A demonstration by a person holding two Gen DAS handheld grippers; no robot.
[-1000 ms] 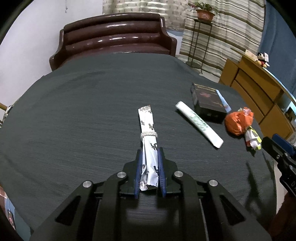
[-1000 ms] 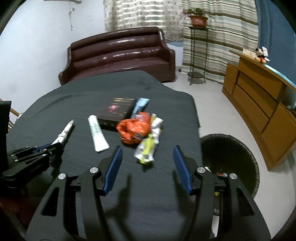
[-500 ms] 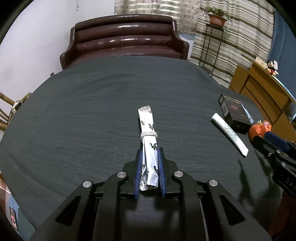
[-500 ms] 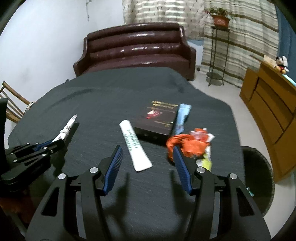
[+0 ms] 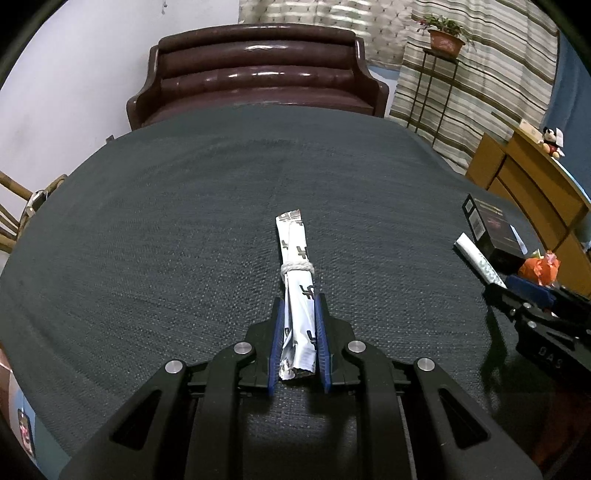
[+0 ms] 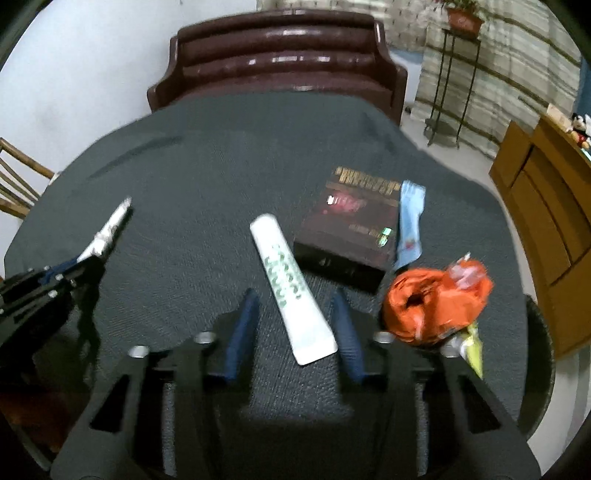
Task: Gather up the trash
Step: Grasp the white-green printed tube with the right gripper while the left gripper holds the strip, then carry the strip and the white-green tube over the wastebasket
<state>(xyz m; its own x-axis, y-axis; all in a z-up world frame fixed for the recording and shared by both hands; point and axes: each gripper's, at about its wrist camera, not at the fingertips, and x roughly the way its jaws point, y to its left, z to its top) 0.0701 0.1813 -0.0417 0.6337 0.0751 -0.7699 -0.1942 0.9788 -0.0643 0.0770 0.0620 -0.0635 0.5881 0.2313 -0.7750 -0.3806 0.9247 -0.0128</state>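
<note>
The white tube [image 6: 291, 284] lies flat on the dark tablecloth [image 6: 229, 166], just left of the black box [image 6: 347, 229]. The right gripper [image 6: 295, 325] straddles it; its jaws have just been narrowing, not yet pinching. Being thin and flat, it could slip or snag cloth. The left gripper [image 5: 297, 332] clamps a rolled wrapper [image 5: 297, 280].

I see a dark grey table [image 5: 184, 229] in front of me. Behind it stands a brown leather sofa [image 5: 258, 70] against a white wall [image 5: 74, 74]. Striped curtains [image 5: 498, 74] hang on the right, with a potted plant [image 5: 445, 35] on a thin metal stand [image 5: 436, 88]. A wooden cabinet [image 5: 535, 192] stands at the right side.
</note>
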